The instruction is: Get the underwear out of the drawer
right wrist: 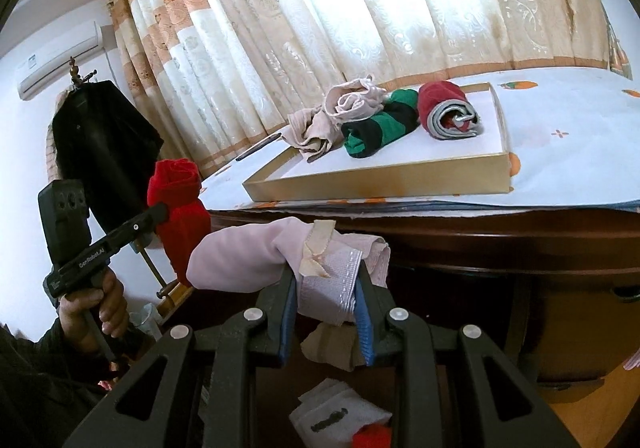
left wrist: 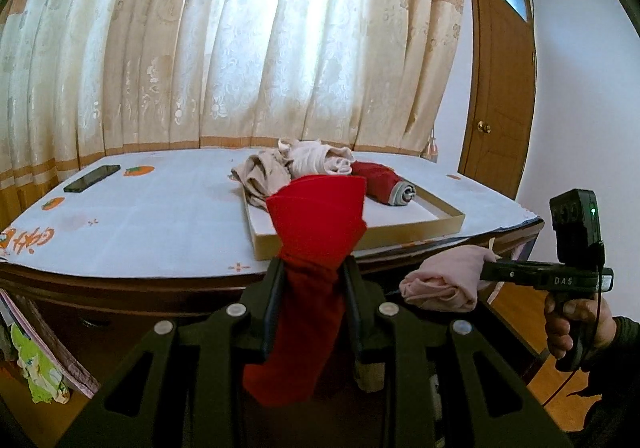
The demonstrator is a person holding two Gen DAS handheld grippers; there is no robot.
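My left gripper is shut on rolled red underwear, held up in front of the table edge; it also shows in the right wrist view. My right gripper is shut on pale pink underwear with a small bow, held below the table edge; it shows in the left wrist view too. A shallow gold-rimmed tray on the table holds beige underwear, a green-and-black roll and a dark red and grey roll. The drawer below holds more folded cloth.
A dark wooden table with a white printed cloth stands before a curtained window. A black phone lies at the table's far left. A wooden door is at the right. A dark coat hangs on a stand.
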